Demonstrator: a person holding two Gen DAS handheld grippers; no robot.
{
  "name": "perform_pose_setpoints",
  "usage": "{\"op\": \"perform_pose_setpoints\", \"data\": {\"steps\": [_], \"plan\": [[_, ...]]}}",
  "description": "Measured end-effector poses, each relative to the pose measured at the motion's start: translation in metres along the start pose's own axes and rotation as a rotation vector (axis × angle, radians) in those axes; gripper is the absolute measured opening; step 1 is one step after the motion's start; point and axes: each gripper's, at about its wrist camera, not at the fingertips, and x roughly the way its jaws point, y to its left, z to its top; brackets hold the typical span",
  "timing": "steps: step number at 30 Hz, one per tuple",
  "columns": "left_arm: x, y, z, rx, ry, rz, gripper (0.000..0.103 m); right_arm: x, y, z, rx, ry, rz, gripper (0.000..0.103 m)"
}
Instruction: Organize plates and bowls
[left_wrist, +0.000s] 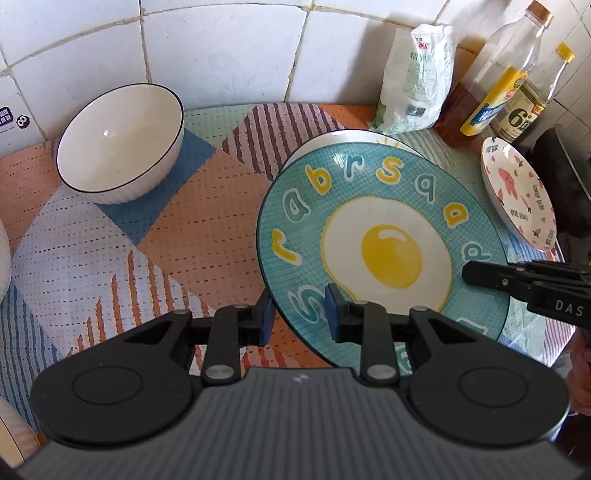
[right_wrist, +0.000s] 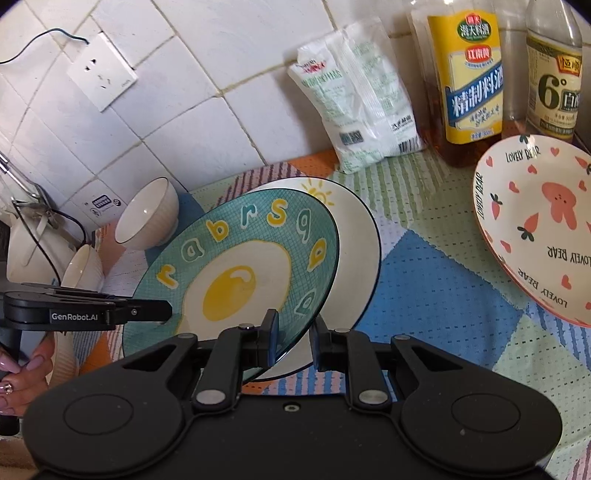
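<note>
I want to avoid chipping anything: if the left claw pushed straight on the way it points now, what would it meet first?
The left claw is shut on the near rim of the egg plate, so it pushes that plate. Beyond it, probably the white plate underneath; depth is unclear.

Left hand-held gripper (left_wrist: 298, 314) closed on the near-left rim of the teal fried-egg plate (left_wrist: 384, 236), one blue pad above the rim and one below; right hand-held gripper (left_wrist: 466, 273) enters from the right edge, its tip at the plate's right rim; this plate lies over a white plate (left_wrist: 332, 138); white bowl (left_wrist: 118, 142) with dark rim upright to the left on the patterned counter (left_wrist: 177, 229); pink-printed plate (left_wrist: 517, 195) at right; bag (left_wrist: 417, 81) and two bottles (left_wrist: 502, 85) against the tiled wall (left_wrist: 221, 48).
</note>
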Motion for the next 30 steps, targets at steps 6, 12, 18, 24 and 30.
{"op": "perform_pose_setpoints", "data": {"steps": [6, 12, 18, 24, 30], "plan": [[0.007, 0.000, 0.011, -0.028, 0.028, 0.004, 0.026, 0.001, 0.009, 0.011, 0.014, 0.026, -0.062, 0.023], [0.016, 0.001, 0.016, -0.068, 0.077, 0.008, 0.026, 0.010, 0.009, 0.019, -0.012, 0.059, -0.108, 0.024], [0.022, -0.002, 0.022, -0.085, 0.143, 0.013, 0.026, 0.017, 0.021, 0.027, -0.033, 0.098, -0.209, 0.030], [0.023, -0.008, 0.022, -0.069, 0.145, 0.054, 0.024, 0.035, 0.051, 0.021, -0.239, 0.158, -0.407, 0.042], [0.027, -0.006, 0.022, -0.099, 0.145, 0.047, 0.016, 0.043, 0.056, 0.011, -0.303, 0.123, -0.486, 0.043]]}}
